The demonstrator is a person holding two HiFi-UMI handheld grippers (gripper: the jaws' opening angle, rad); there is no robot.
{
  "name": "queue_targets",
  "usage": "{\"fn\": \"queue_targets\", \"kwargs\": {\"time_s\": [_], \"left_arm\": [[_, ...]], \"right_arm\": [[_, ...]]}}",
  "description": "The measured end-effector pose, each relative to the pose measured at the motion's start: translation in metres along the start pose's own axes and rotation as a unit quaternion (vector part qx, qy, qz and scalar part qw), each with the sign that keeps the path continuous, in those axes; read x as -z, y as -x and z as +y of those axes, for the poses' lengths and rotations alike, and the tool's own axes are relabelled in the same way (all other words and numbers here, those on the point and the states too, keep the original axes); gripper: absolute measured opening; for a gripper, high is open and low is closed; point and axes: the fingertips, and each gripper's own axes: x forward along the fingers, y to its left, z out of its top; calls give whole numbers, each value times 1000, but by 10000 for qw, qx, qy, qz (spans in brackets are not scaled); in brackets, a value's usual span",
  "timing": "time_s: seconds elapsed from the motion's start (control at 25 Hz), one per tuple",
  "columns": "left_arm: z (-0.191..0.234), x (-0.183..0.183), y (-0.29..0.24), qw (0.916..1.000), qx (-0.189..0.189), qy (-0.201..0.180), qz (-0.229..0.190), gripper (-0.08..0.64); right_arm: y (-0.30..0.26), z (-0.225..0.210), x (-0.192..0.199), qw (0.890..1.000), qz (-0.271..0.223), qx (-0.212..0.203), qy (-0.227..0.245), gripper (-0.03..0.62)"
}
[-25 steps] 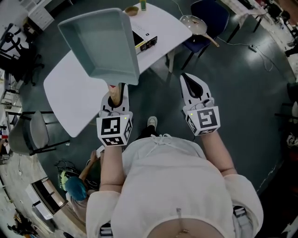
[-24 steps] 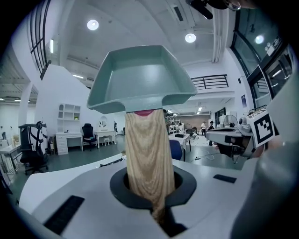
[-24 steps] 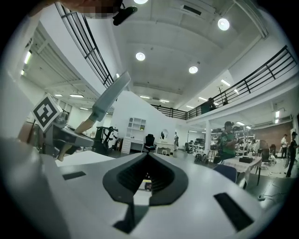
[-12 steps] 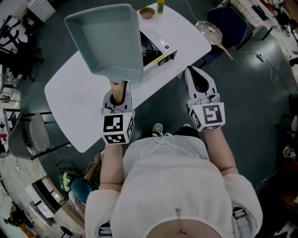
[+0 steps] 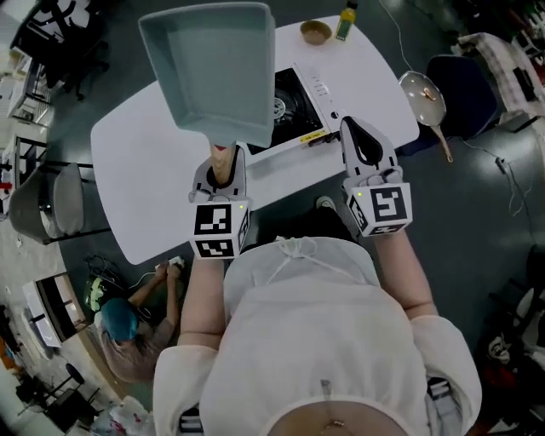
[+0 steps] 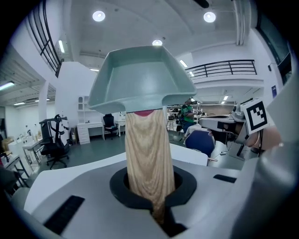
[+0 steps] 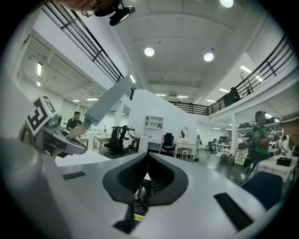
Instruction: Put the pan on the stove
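Head view: left gripper clenched on the wooden handle of the grey-green square pan. The pan is held in the air, not resting on anything, and tilted so its open face turns toward the camera. It covers the left edge of the stove. The stove sits on the white table. Right gripper hangs just right of the stove's near corner, jaws together, nothing in them. A small bowl and a bottle stand beyond the stove. A second pan lies on a blue chair, well right of the stove.

Left gripper view: handle rises straight up between the jaws and both pads press on it. The pan's underside fills the upper middle. Stove not visible here.

Right gripper view: jaws meet at the tips, gap empty. The pan shows as a grey slab at upper left.
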Motion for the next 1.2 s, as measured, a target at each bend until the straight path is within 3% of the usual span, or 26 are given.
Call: {"fn": "queue_targets", "kwargs": {"time_s": [0.24, 0.36, 0.64, 0.84, 1.2], "left_arm": [[-2, -4, -20, 9962, -758, 382, 182, 21], [-9, 1, -32, 9905, -1178, 638, 320, 21], [-31, 30, -58, 9770, -1670, 1000, 870, 21], [-48, 64, -71, 9590, -1948, 1430, 1480, 21], [-80, 121, -94, 9179, -1898, 2263, 2651, 21]], "right_arm": [[-53, -15, -8, 9953, -45, -959, 123, 6], [-75, -26, -1, 9894, -2, -1447, 110, 6], [-98, -40, 24, 9767, 170, -2129, 184, 6], [-110, -45, 46, 9677, 391, -2491, 81, 6], [-120, -42, 84, 9483, 765, -3081, 26, 6]]}}
